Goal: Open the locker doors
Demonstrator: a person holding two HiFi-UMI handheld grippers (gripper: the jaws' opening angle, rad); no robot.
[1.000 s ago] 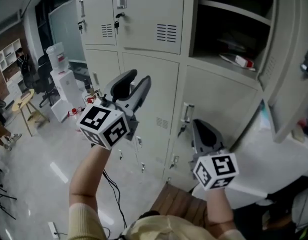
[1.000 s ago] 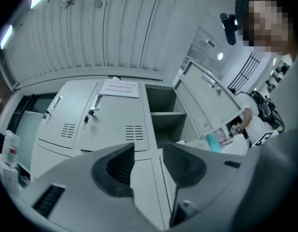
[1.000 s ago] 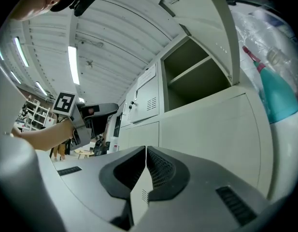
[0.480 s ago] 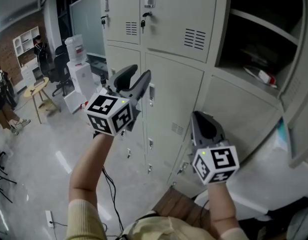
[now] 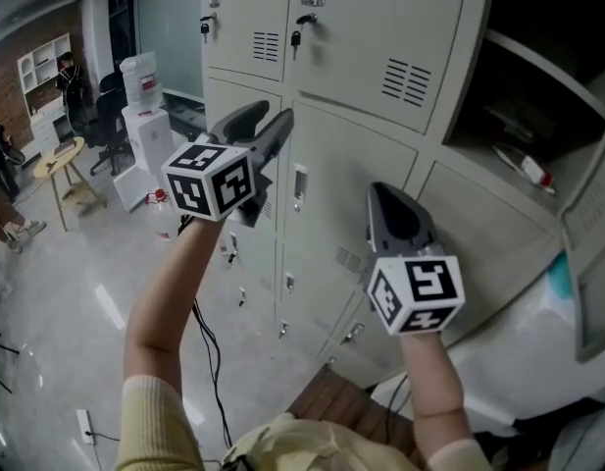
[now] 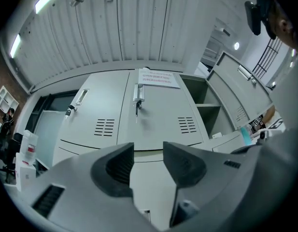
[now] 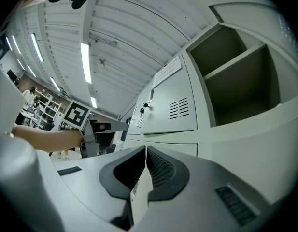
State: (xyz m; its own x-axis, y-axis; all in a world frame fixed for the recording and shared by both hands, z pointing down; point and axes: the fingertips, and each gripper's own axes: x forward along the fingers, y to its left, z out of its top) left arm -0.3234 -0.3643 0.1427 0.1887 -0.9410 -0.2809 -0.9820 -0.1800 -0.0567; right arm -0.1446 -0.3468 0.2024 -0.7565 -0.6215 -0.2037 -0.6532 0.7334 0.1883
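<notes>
Grey metal lockers fill the head view. A closed middle-row door (image 5: 341,180) carries a small handle (image 5: 299,186). Above it is a closed upper door (image 5: 380,37) with a key (image 5: 300,37) in its lock. My left gripper (image 5: 268,123) hangs in front of the middle-row door, jaws open with nothing between them. In the left gripper view, that gripper (image 6: 148,153) faces the upper door's handle (image 6: 138,92). To the right my right gripper (image 5: 388,196) is shut and empty, short of the doors. The right gripper view shows its tips (image 7: 146,151) meeting.
To the right, a locker compartment (image 5: 537,116) stands open with its door (image 5: 591,234) swung out. Left of the lockers are a water dispenser (image 5: 143,130), a stool (image 5: 62,160) and people. A black cable (image 5: 209,346) runs over the glossy floor.
Both grippers have risen and moved toward the closed doors left of the open locker. The left jaws stay open, and the right jaws stay shut.
</notes>
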